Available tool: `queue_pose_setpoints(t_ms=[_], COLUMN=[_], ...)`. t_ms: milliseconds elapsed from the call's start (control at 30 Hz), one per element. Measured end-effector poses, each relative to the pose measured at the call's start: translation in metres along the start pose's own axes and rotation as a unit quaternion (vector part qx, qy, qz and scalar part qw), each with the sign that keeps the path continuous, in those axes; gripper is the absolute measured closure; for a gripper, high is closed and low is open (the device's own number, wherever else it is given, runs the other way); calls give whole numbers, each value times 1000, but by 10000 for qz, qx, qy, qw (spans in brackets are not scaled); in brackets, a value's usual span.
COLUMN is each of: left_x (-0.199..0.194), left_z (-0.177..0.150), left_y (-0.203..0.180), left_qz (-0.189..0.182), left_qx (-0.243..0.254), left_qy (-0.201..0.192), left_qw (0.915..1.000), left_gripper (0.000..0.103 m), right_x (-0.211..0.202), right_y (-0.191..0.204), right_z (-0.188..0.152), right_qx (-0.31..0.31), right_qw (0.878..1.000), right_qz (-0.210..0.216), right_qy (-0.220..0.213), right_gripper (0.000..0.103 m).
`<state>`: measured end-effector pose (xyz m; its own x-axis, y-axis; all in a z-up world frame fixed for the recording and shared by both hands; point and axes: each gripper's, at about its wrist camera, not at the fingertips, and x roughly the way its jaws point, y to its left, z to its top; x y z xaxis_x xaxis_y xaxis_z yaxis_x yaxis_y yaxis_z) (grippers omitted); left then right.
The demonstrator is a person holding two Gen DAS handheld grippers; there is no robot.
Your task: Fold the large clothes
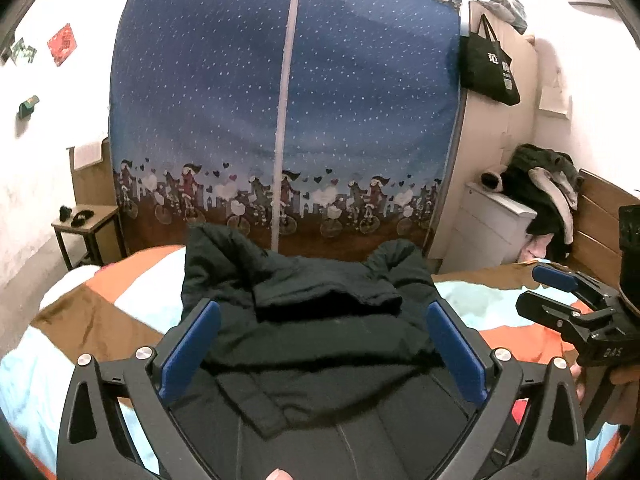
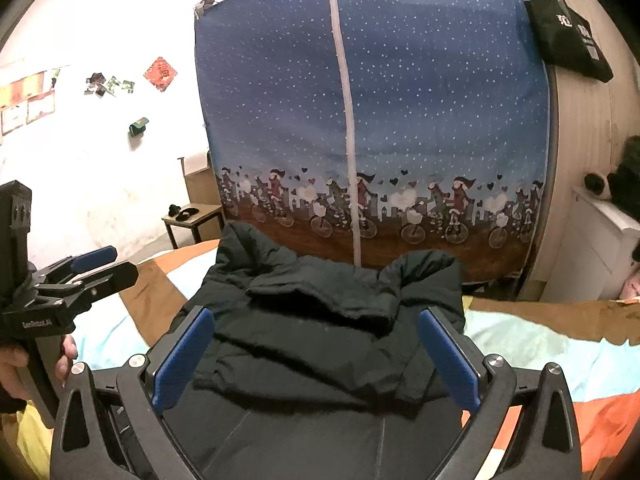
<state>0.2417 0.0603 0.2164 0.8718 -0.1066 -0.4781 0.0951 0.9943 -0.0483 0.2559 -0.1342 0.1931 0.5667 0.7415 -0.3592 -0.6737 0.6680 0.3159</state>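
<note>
My left gripper (image 1: 322, 354) has its fingers (image 1: 188, 350) spread wide, blue pads facing each other, nothing pinched between them. My right gripper (image 2: 316, 358) is the same: fingers (image 2: 450, 360) fully apart, nothing pressed between the pads. From each wrist view the dark padded jacket (image 1: 320, 320) shows through the gap between the pads; I cannot tell whether the fingers hang just above the fabric or graze it.

The jacket (image 2: 320, 344) lies on the bed (image 1: 100, 312), roughly centred on the patchwork cover of orange, brown, white and pale blue blocks. Its upper part is bunched: a thick roll of fabric lies crosswise, with two puffy lumps standing up at the far corners. The nearer part lies flatter, seams running toward me.

In the left wrist view, my right gripper (image 1: 544, 288) shows at the right edge, held in my hand (image 1: 624, 376), beside the jacket and over the bed cover. In the right wrist view, my left gripper (image 2: 108, 266) shows at the left edge in my other hand (image 2: 24, 364).

Behind the bed stands a blue fabric wardrobe (image 1: 280, 100) with white dots and a zip down the middle. A black tote bag (image 1: 488, 64) hangs to its right. A small side table (image 1: 86, 224) stands at the left by the wall.
</note>
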Motion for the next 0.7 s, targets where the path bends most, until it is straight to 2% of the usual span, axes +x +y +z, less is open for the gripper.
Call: queue_pose_setpoints(t_ms=[300,533,700], left_x=[-20,-23,-21], left_z=[-45,-83,-113], left_y=[-13,-11,-10], left_qz=[39,-34,236], left_qx=[423,418,486], left_qy=[193,539,868], left_qw=[9989,9977,9948], left_gripper=[2,2,2], right_x=[-14,-17,-16], right_y=[13,20,27], right_z=[-38,-72,-97], right_qx=[73,199,140], right_qw=[9997,9986,9973], right_qz=[117,178,182], right_qy=[204,467,693], right_gripper=[0,0,0])
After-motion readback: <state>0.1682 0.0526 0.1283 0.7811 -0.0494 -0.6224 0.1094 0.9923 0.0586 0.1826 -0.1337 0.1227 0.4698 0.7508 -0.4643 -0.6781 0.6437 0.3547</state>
